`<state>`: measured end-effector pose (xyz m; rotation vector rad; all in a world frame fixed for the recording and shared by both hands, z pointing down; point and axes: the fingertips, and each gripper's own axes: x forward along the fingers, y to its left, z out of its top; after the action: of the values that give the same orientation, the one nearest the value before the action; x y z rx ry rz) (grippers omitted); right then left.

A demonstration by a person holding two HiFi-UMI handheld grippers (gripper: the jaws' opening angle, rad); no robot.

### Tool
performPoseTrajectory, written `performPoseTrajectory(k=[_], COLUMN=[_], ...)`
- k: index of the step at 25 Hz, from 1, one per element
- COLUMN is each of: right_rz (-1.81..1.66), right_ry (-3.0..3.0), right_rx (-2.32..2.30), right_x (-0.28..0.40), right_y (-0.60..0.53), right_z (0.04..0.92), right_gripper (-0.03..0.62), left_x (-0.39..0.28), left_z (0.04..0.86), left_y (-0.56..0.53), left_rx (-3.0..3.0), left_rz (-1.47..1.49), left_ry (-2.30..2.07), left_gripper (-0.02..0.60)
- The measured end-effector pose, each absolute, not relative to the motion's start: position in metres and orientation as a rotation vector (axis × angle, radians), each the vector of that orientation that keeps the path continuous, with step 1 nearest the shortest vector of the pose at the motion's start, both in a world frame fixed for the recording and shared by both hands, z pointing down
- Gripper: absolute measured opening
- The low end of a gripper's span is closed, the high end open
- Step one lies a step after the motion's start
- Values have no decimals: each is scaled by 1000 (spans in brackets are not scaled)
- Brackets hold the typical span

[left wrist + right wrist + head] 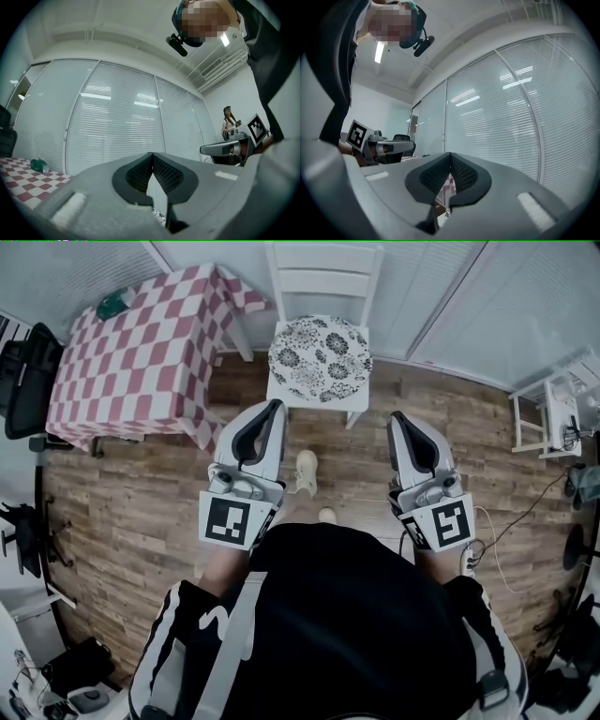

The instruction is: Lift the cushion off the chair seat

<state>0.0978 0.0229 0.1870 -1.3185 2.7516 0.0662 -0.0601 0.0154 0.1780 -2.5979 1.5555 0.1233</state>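
Cushion [320, 359], round with a black-and-white floral print, lies flat on the seat of the white chair [323, 277], dead ahead at the top of the head view. Left gripper [276, 407] is clenched tight with nothing between its jaws, and its tip shows just beside the seat's near left corner. Right gripper [395, 418] is clenched and empty too, off the seat's right side and clear of the cushion. Over on the left stands a desk [131, 362] draped in red-and-white checks, on the wooden floor [141, 512].

Floral cloth cushion [320, 358], white painted wooden chair [323, 282], matt wood-plank floor [141, 512], checked tablecloth [141, 357]
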Motion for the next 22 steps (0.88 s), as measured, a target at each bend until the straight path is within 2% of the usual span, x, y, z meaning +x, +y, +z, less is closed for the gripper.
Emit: performPoseTrajectory(k=[22], right_rz=[68], right_ry=[2730], right_rx=[-1367], right_x=[86], right_y=[-74], right_z=[195], right_gripper=[2], left_x=[-72], left_z=[181], left_y=[-86], left_rx=[-2624], left_rz=[127], left_ry=[1514], left_gripper=[5])
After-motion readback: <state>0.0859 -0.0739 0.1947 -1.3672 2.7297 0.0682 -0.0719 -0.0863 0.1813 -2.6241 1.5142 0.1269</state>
